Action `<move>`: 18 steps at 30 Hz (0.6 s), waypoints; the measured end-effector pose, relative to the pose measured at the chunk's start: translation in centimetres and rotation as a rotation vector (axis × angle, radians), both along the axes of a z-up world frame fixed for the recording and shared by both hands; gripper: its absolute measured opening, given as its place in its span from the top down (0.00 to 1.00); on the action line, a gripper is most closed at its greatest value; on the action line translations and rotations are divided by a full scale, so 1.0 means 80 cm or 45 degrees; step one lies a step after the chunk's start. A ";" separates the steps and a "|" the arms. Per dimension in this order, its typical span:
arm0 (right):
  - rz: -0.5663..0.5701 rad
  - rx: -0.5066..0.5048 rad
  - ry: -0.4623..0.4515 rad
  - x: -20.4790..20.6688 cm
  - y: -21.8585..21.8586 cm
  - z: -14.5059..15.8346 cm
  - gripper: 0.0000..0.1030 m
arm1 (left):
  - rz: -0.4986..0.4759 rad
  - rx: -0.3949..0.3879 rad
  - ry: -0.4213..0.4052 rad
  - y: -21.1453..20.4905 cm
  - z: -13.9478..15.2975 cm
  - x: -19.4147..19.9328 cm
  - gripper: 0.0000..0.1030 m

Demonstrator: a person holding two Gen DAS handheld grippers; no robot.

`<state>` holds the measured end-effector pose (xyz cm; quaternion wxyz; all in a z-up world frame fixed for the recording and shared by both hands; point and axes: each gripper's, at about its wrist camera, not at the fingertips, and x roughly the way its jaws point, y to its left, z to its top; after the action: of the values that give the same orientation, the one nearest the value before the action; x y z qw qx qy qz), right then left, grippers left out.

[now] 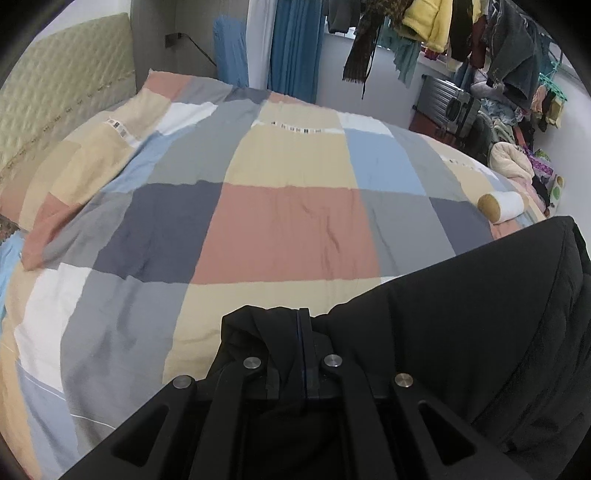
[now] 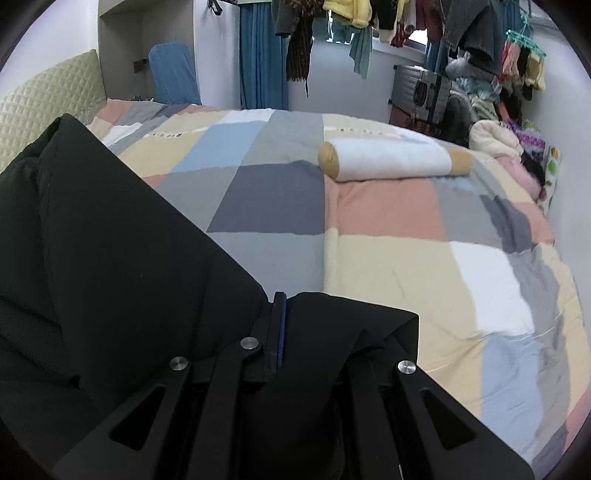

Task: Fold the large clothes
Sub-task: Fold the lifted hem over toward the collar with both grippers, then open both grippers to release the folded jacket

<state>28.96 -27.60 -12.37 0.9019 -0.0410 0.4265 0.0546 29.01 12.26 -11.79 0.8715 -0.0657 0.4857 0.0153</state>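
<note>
A large black padded jacket (image 1: pixel 480 325) hangs between my two grippers above a bed with a patchwork quilt (image 1: pixel 288 229). My left gripper (image 1: pixel 303 325) is shut on a bunched edge of the jacket, which stretches off to the right. In the right wrist view my right gripper (image 2: pixel 280 314) is shut on another edge of the same jacket (image 2: pixel 110 258), which spreads to the left and drapes over the right finger. The quilt (image 2: pixel 388 266) lies below.
A white bolster with tan ends (image 2: pixel 395 160) lies on the quilt, also in the left wrist view (image 1: pixel 502 206). A quilted headboard (image 1: pixel 66 92) stands at the left. Clothes hang on a rack (image 2: pixel 461 29) beyond the bed, with a suitcase (image 2: pixel 421 92) and a clothes pile (image 2: pixel 495 140).
</note>
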 end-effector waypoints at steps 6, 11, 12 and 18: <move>-0.014 0.058 0.006 -0.014 -0.007 -0.004 0.93 | -0.007 -0.051 -0.019 0.002 -0.004 -0.020 0.95; -0.044 0.188 0.006 -0.043 -0.026 0.011 0.92 | 0.005 -0.230 -0.050 0.026 0.015 -0.063 0.90; -0.054 0.212 0.006 -0.046 -0.029 0.015 0.91 | 0.011 -0.241 -0.055 0.028 0.020 -0.070 0.86; -0.144 0.392 -0.025 -0.102 -0.055 0.051 0.68 | -0.064 -0.264 -0.203 0.041 0.071 -0.153 0.36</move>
<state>20.83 -31.99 -8.31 0.9032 0.1212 0.4060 0.0679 16.75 15.53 -6.11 0.8961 -0.1444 0.4152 -0.0620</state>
